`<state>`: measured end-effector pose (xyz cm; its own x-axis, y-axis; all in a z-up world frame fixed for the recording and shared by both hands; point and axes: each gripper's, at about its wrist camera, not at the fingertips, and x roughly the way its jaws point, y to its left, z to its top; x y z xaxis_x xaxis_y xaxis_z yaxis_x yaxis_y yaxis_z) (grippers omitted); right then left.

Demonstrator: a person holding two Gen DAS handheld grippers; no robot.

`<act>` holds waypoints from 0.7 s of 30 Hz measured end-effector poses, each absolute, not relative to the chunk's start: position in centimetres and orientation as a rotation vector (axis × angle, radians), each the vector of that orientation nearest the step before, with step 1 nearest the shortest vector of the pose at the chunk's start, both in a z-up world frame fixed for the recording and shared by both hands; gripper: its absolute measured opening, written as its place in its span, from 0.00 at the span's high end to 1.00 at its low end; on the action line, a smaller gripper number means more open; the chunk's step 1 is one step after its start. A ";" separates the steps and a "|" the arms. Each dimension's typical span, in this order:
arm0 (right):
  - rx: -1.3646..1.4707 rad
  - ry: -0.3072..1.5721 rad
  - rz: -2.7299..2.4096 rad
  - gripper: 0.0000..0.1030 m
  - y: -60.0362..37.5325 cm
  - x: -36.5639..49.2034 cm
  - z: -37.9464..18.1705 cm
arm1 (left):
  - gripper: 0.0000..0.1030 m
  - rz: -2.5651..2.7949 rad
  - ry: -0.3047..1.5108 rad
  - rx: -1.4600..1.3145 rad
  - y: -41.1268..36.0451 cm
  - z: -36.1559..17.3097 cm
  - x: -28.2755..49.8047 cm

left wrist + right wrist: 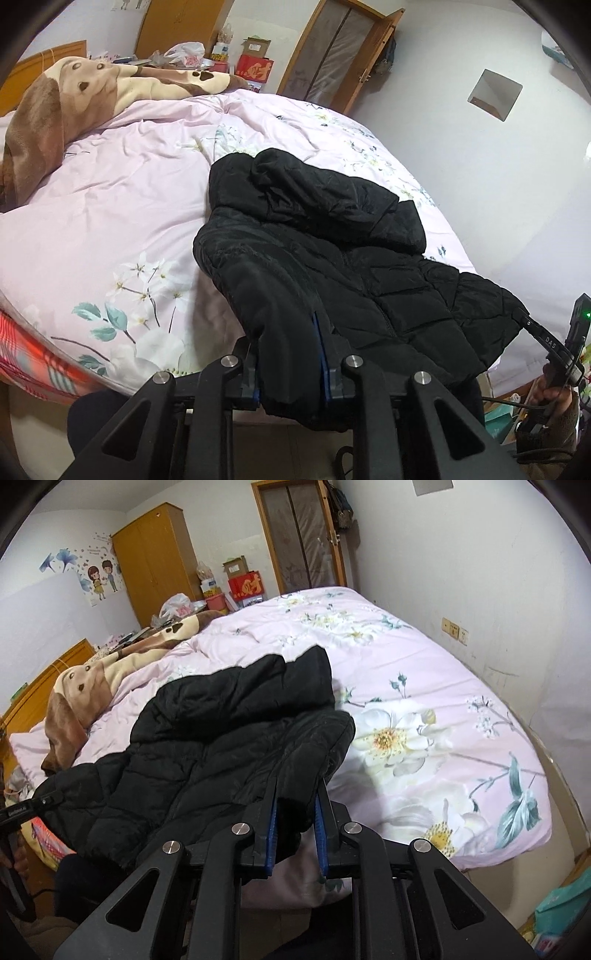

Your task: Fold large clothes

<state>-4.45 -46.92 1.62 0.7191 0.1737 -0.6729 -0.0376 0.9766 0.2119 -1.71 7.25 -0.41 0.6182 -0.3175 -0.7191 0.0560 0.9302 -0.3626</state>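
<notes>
A black puffer jacket lies on the pink floral bed cover, hood and sleeves folded over its body. It also shows in the right wrist view. My left gripper is shut on the jacket's near left edge at the bed's edge. My right gripper is shut on the jacket's near right edge. The right gripper also shows at the right in the left wrist view.
A brown and cream dog-print blanket lies at the bed's head. A wooden wardrobe, boxes and bags stand beyond the bed. A white wall runs along the bed's far side. A door is behind.
</notes>
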 end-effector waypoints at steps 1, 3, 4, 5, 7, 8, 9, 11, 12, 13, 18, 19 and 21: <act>0.180 0.756 0.120 0.83 -46.8 -4.1 1.9 | 0.78 -0.217 0.878 -0.324 7.3 -0.3 -1.3; 0.174 0.744 0.131 0.83 -46.5 -3.1 2.5 | 0.78 -0.220 0.868 -0.350 7.4 0.3 -0.3; 0.176 0.738 0.137 0.83 -46.3 -2.5 2.9 | 0.78 -0.221 0.862 -0.353 7.4 0.7 0.1; 0.177 0.734 0.142 0.83 -46.2 -2.0 3.1 | 0.78 -0.220 0.852 -0.349 7.4 1.1 0.8; 0.172 0.730 0.140 0.83 -46.2 -0.3 3.9 | 0.78 -0.208 0.846 -0.357 7.6 1.8 2.3; 0.168 0.729 0.144 0.84 -46.0 0.4 4.2 | 0.78 -0.212 0.846 -0.377 7.8 2.1 3.2; 0.163 0.727 0.143 0.84 -45.9 1.2 4.5 | 0.78 -0.201 0.845 -0.379 7.8 2.4 4.2; 0.157 0.726 0.139 0.84 -45.6 2.4 5.0 | 0.78 -0.187 0.837 -0.362 8.0 3.2 6.3; 0.144 0.724 0.136 0.84 -45.3 3.5 5.5 | 0.78 -0.183 0.836 -0.366 8.1 3.4 7.1; 0.141 0.724 0.133 0.84 -45.1 4.2 5.7 | 0.78 -0.176 0.838 -0.370 8.2 3.7 8.1; 0.143 0.750 0.131 0.84 -44.8 9.8 6.9 | 0.77 -0.163 0.858 -0.390 8.6 5.1 14.0; 0.147 0.760 0.130 0.84 -44.7 10.9 7.0 | 0.77 -0.152 0.866 -0.396 8.7 5.2 15.2; 0.134 0.776 0.119 0.84 -44.3 13.5 7.3 | 0.76 -0.143 0.884 -0.406 8.9 5.4 18.0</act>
<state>13.51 -44.34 7.27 0.7080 0.1563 -0.6887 -0.0576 0.9847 0.1643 18.04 8.94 5.37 0.6303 -0.2869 -0.7214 -0.0443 0.9144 -0.4024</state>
